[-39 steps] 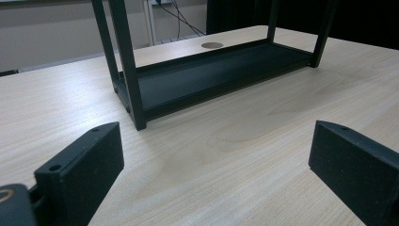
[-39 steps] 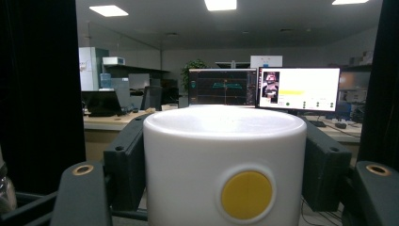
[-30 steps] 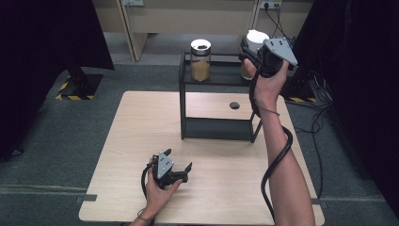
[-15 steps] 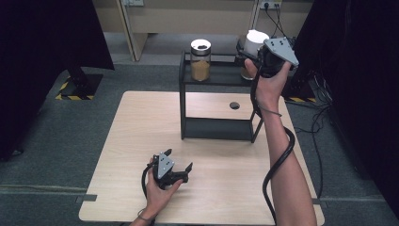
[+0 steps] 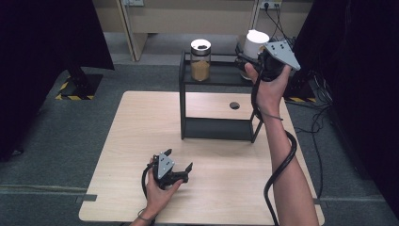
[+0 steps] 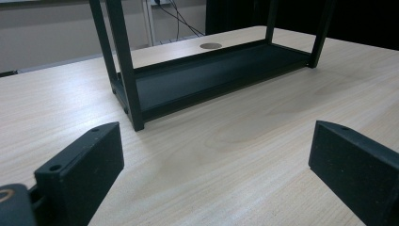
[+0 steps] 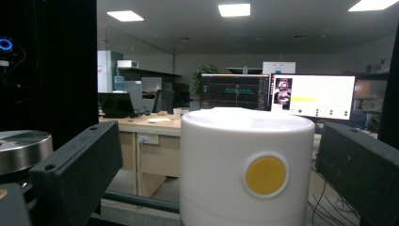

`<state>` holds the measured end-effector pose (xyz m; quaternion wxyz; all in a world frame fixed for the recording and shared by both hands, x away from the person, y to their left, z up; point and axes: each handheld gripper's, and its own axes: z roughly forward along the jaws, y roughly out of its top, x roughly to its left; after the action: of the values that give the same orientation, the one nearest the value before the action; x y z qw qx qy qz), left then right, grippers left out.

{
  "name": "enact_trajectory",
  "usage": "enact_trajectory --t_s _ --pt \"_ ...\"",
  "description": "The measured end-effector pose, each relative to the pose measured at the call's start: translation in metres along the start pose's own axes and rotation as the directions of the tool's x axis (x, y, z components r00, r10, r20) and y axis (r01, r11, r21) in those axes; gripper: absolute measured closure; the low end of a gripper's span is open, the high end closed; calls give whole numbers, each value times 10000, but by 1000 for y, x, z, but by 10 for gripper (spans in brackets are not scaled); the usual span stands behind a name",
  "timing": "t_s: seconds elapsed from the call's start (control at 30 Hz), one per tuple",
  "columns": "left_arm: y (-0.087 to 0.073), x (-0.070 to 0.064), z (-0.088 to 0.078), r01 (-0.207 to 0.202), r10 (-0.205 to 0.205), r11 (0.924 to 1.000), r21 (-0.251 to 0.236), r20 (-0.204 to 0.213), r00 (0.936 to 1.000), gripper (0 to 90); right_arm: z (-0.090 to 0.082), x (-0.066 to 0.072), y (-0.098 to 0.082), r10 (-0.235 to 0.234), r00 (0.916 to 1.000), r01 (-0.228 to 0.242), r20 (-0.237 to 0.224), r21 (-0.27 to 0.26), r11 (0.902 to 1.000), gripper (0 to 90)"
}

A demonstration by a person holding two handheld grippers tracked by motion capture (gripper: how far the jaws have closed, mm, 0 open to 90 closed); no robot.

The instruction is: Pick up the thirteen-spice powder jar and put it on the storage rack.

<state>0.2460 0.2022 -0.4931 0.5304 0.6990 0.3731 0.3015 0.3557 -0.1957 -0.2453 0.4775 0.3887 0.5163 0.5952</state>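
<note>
Left gripper parked on the table, right gripper lined up on a white canister at the top of the shelf.

At the left, the left gripper point(image 5: 178, 170) rests low on the wooden table point(image 5: 141, 122) in the person's hand, jaws spread wide with nothing between them; it looks parked out of the way, aimed at the foot of the black shelf rack point(image 5: 182, 103). On the rack's top tier stands a glass jar point(image 5: 200, 60) of brown grains, apart from the action. Further right, the right gripper point(image 5: 248, 60) is raised to that tier. The white canister point(image 7: 247, 167), with a yellow dot on its side, sits between its parted jaws; gaps show on both sides, so the jaws are not clamped on it. The level approach probably suits a side grasp of the upright canister.
</note>
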Motion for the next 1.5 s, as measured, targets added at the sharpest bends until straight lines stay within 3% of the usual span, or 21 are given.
enact_trajectory --t_s 1.0,1.5 --pt "0 -1 -1 10 -10 10000 -19 -5 10000 30 -68 -23 -30 98 9978 -110 -661 -173 9998 13" --pt "0 -2 -1 -10 10 10000 -10 -18 10000 30 -95 -25 -51 26 9951 -42 -991 -160 9999 12"
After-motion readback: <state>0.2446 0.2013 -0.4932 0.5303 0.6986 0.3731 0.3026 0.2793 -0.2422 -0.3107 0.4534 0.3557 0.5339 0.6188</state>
